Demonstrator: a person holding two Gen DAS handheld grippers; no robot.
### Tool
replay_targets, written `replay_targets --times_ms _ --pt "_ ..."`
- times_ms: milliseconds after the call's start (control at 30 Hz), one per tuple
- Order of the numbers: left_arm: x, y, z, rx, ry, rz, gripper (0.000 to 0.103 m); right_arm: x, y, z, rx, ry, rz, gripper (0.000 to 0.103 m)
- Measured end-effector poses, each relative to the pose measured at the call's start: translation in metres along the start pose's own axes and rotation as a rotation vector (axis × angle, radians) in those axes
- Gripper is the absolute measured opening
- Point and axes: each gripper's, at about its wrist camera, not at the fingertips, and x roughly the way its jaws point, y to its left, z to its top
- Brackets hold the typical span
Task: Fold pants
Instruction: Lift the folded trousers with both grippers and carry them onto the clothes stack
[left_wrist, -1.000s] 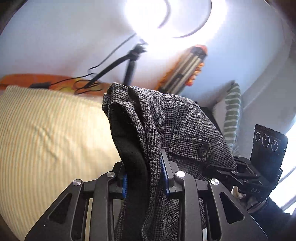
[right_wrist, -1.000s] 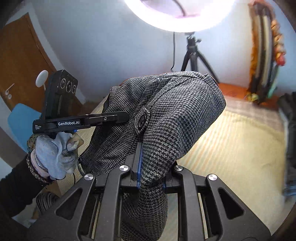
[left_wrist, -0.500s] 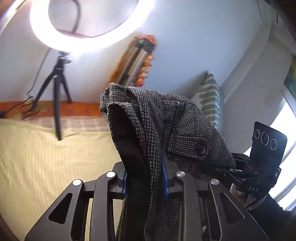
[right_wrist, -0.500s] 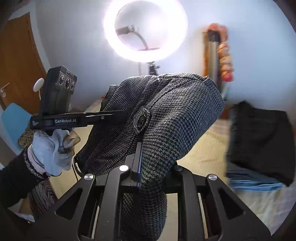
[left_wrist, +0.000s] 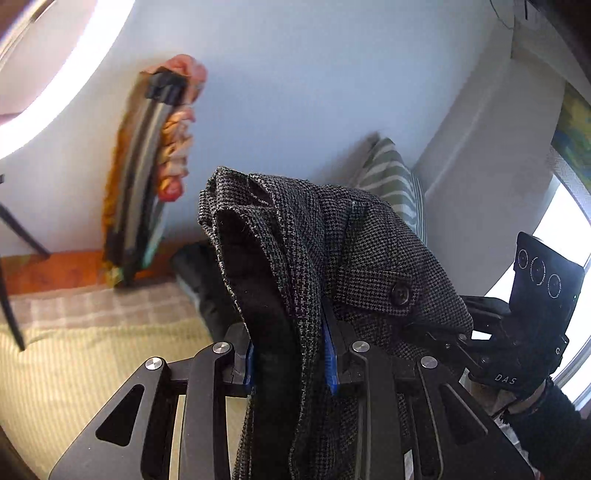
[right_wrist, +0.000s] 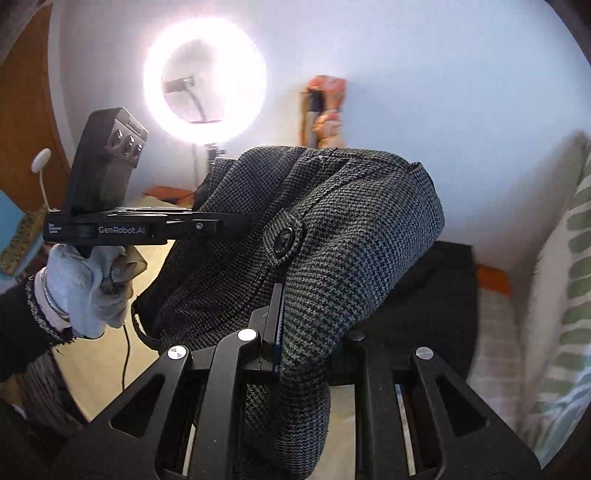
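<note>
Grey houndstooth pants (left_wrist: 354, 251) with a black lining and a buttoned tab hang bunched in the air between both grippers. My left gripper (left_wrist: 291, 354) is shut on a thick fold of the pants. My right gripper (right_wrist: 306, 347) is shut on another fold of the same pants (right_wrist: 347, 229); the cloth drapes over its right finger. Each gripper shows in the other's view: the right one (left_wrist: 480, 343) at the right, the left one (right_wrist: 207, 225) at the left, held by a gloved hand (right_wrist: 85, 284).
A yellow-striped bed cover (left_wrist: 74, 369) lies below. A stack of dark folded clothes (right_wrist: 436, 288) sits on the bed near a green-striped pillow (right_wrist: 569, 295). A ring light (right_wrist: 205, 88) on a tripod and a leaning striped bundle (left_wrist: 147, 177) stand by the wall.
Both grippers have swung to the right with the pants held up. The ring light has slid left in both views, and the dark clothes stack and striped pillow have come into view.
</note>
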Motion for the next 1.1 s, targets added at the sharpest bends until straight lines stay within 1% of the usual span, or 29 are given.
replay_targets --times_ms 133,267,433,633,800,867,933,967,1033,1067,1100 --pt "0.027 -0.012 0.014 0.001 -0.021 -0.009 0.026 0.001 -0.036 0.013 -0.027 0.006 -0.045 0.017" --pt "0.056 -0.017 0.029 -0.024 -0.041 -0.012 0.026 0.005 -0.068 0.026 -0.065 0.015 -0.075 0.017" --pt "0.088 -0.017 0.038 -0.037 -0.051 0.009 0.026 0.025 -0.109 0.035 -0.094 0.029 -0.088 0.017" --pt "0.122 -0.01 0.03 -0.028 -0.018 0.069 0.026 0.063 -0.146 0.027 -0.074 0.068 -0.068 0.017" --pt "0.142 -0.001 0.026 -0.008 0.012 0.128 0.026 0.095 -0.17 0.015 0.01 0.068 -0.014 0.017" --pt "0.15 -0.002 0.026 0.005 0.024 0.155 0.026 0.106 -0.18 0.011 0.048 0.079 -0.01 0.026" --pt "0.158 -0.002 0.026 0.013 0.051 0.189 0.026 0.116 -0.19 0.007 0.101 0.106 -0.021 0.032" --pt "0.16 -0.003 0.025 0.015 0.06 0.201 0.027 0.12 -0.194 0.005 0.125 0.123 -0.03 0.037" --pt "0.162 -0.003 0.024 0.021 0.069 0.231 0.031 0.123 -0.198 0.001 0.147 0.144 -0.074 0.043" --pt "0.163 -0.002 0.025 0.017 0.072 0.241 0.031 0.123 -0.198 -0.002 0.147 0.149 -0.093 0.046" --pt "0.164 -0.001 0.025 0.005 0.08 0.246 0.031 0.122 -0.199 -0.004 0.147 0.152 -0.105 0.046"
